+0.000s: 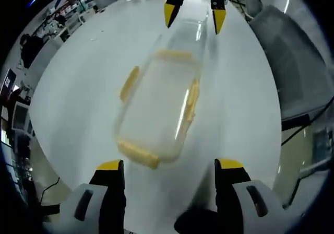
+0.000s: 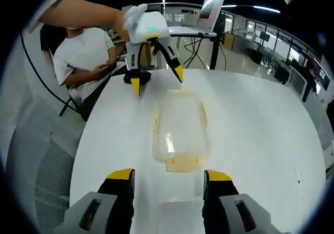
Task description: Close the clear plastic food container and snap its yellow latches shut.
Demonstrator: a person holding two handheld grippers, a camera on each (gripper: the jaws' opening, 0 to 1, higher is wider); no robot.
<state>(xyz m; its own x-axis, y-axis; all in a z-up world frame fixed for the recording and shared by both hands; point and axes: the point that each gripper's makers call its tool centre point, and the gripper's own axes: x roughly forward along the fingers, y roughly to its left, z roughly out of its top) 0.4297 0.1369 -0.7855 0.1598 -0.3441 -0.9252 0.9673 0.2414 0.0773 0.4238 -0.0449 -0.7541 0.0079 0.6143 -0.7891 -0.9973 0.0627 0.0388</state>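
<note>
Clear, rounded-rectangular plastic container (image 1: 159, 108) lies on the smooth white bench (image 1: 78, 88), between the two claws, touched by neither. Lid on; yellow latches (image 1: 129, 82) along its edges. Left claw (image 1: 169, 166) spread wide, empty. Right claw (image 2: 167, 176) spread wide, empty; both yellow-tipped

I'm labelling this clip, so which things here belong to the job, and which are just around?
Belongs to the job:
clear container
yellow latches
left gripper, open
right gripper, open

Just around:
white table
laptop on a stand
seated person
</note>
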